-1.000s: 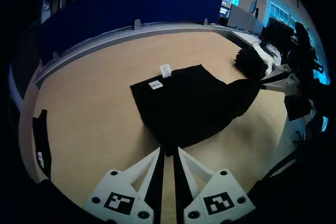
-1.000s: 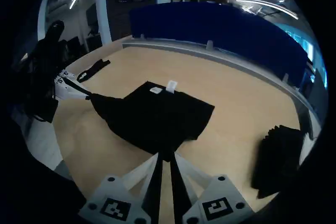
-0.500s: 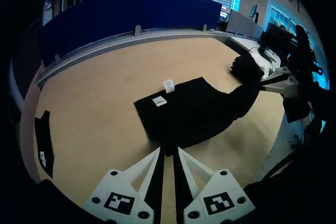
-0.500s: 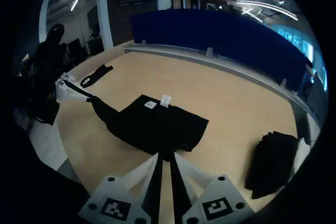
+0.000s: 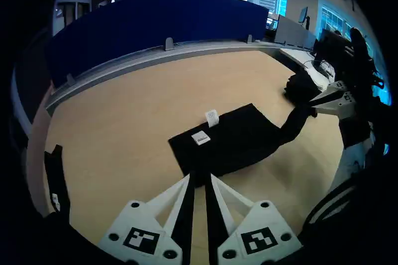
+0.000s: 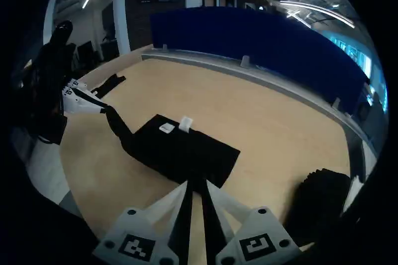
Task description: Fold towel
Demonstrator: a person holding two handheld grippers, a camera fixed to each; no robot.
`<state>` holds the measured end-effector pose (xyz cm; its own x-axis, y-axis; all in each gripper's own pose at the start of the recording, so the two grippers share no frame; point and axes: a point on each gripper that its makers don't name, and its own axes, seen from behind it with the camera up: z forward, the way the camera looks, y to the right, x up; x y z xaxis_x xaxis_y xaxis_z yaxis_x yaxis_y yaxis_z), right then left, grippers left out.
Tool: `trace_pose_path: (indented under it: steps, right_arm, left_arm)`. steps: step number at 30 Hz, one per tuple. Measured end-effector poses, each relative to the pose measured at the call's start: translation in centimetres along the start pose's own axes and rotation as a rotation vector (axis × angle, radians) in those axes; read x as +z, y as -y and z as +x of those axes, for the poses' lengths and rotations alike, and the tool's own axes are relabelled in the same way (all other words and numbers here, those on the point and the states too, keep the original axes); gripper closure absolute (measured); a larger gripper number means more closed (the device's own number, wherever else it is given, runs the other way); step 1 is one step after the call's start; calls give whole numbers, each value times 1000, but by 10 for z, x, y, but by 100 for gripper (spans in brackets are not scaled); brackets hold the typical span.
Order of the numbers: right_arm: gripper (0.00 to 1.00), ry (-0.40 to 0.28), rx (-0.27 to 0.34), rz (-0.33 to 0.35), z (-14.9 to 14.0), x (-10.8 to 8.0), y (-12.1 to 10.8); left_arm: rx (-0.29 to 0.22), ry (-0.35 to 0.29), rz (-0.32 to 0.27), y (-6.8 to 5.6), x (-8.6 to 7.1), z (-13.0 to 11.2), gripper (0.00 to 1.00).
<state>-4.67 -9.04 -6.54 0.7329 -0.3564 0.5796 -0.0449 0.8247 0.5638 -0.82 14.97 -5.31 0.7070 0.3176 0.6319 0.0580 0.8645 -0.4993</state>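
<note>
A black towel [image 5: 234, 138] with white tags [image 5: 201, 138] lies half spread on the light wooden table [image 5: 124, 111]. My left gripper [image 5: 200, 179] is shut on its near corner. In the left gripper view, my right gripper [image 5: 312, 110] pinches the far corner at the right, and that end of the cloth lifts in a band. In the right gripper view the towel [image 6: 179, 150] stretches from my right gripper [image 6: 195, 181], shut on its corner, to my left gripper [image 6: 104, 110] at the left, held by a person in dark clothing.
A stack of folded black towels [image 5: 301, 86] [image 6: 318, 200] sits near the table's edge beside the right gripper. Another black cloth [image 5: 54, 180] [image 6: 109, 83] lies at the opposite edge. A blue partition [image 5: 159, 16] [image 6: 258, 36] runs along the table's far side.
Both grippers have drawn back and apart with their corners. The towel's raised fold has sunk, and the cloth now lies flatter and stretched into a longer, thinner shape.
</note>
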Motion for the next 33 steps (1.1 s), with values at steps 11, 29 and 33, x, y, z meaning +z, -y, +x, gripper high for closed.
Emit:
trace_pose_path:
  steps: [11, 29, 33]
  right_arm:
    - [88, 23, 37, -22, 7, 48, -36]
    - [88, 86, 122, -45, -15, 104, -65]
    - [88, 82, 134, -57, -14, 112, -69]
  left_arm:
    - [-17, 7, 10, 16, 48, 14, 86]
    - [-27, 68, 25, 31, 109, -3, 86]
    - [-36, 62, 40, 36, 117, -1, 85]
